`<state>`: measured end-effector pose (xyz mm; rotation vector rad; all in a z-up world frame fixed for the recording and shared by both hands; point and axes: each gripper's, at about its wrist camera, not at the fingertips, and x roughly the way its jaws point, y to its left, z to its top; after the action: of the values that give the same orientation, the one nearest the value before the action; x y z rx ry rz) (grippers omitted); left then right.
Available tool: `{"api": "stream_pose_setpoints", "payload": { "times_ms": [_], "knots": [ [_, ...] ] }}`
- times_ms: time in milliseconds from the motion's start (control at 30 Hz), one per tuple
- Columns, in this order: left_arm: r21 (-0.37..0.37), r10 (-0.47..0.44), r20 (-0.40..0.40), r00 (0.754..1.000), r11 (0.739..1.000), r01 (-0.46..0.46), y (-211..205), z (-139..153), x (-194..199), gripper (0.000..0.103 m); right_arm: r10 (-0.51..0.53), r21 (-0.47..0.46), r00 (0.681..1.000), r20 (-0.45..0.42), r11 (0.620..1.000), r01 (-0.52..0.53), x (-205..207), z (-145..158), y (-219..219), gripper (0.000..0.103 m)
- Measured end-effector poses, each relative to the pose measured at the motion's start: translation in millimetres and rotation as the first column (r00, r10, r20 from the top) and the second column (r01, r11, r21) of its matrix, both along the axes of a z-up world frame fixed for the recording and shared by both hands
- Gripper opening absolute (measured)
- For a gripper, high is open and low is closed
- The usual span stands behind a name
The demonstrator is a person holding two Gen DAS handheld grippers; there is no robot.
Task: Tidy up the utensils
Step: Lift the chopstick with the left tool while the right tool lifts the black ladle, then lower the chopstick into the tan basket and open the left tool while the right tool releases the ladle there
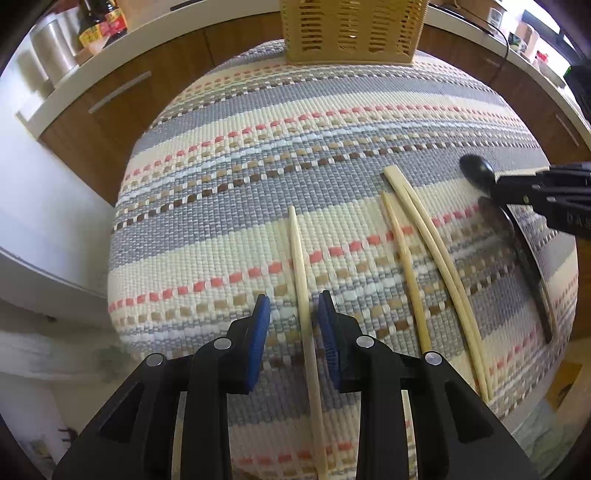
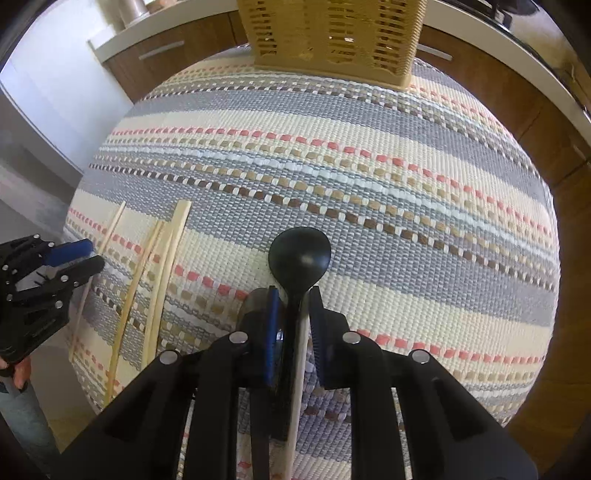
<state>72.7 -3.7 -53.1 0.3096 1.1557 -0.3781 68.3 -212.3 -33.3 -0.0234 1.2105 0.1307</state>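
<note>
My left gripper (image 1: 294, 314) is open, its blue pads on either side of a pale chopstick (image 1: 300, 280) that lies on the striped woven mat (image 1: 258, 147). Three more chopsticks (image 1: 424, 236) lie to its right. My right gripper (image 2: 293, 314) is shut on a black spoon (image 2: 299, 258) by its neck, just above the mat; a second dark utensil (image 1: 517, 251) and a pale chopstick (image 2: 299, 387) lie under it. A tan slotted utensil basket (image 2: 332, 33) stands at the mat's far edge, and shows in the left wrist view (image 1: 351, 29).
Brown cabinets with a white counter (image 1: 122, 70) run behind the table. Bottles and metal canisters (image 1: 74, 40) stand on the counter at left. The left gripper (image 2: 55, 266) shows at the left edge of the right wrist view beside the chopsticks (image 2: 155, 277).
</note>
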Motion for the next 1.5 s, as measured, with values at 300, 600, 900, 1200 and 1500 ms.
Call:
{"api": "stream_pose_setpoints", "payload": {
  "times_ms": [300, 600, 900, 1200, 1500],
  "knots": [
    [-0.002, -0.010, 0.002, 1.000, 1.000, 0.010, 2.0, 1.3, -5.4, 0.026, 0.041, -0.075, 0.998, -0.040, 0.996, -0.044, 1.3, -3.9, 3.1, 0.014],
    [0.008, -0.020, 0.031, 0.999, 1.000, 0.020, -0.5, 2.5, -13.5, 0.004, 0.056, -0.098, 0.998, -0.015, 0.994, -0.057, 2.1, 2.5, 11.4, 0.005],
    [-0.153, 0.043, 0.007, 0.999, 0.987, -0.042, 13.9, 15.1, -3.4, 0.004, -0.012, 0.071, 1.000, 0.027, 0.997, 0.010, -10.8, 25.6, -32.2, 0.005],
    [-0.293, 0.060, 0.149, 0.987, 0.956, -0.014, 6.3, 68.8, 6.3, 0.004, -0.012, 0.149, 0.979, 0.204, 0.989, -0.019, -22.7, 74.6, -60.0, 0.005],
    [-0.436, 0.138, 0.400, 0.906, 0.898, 0.056, -12.6, 173.7, 42.4, 0.004, -0.033, 0.232, 0.909, 0.416, 0.970, -0.071, -2.9, 153.6, -63.7, 0.005]
  ]
}}
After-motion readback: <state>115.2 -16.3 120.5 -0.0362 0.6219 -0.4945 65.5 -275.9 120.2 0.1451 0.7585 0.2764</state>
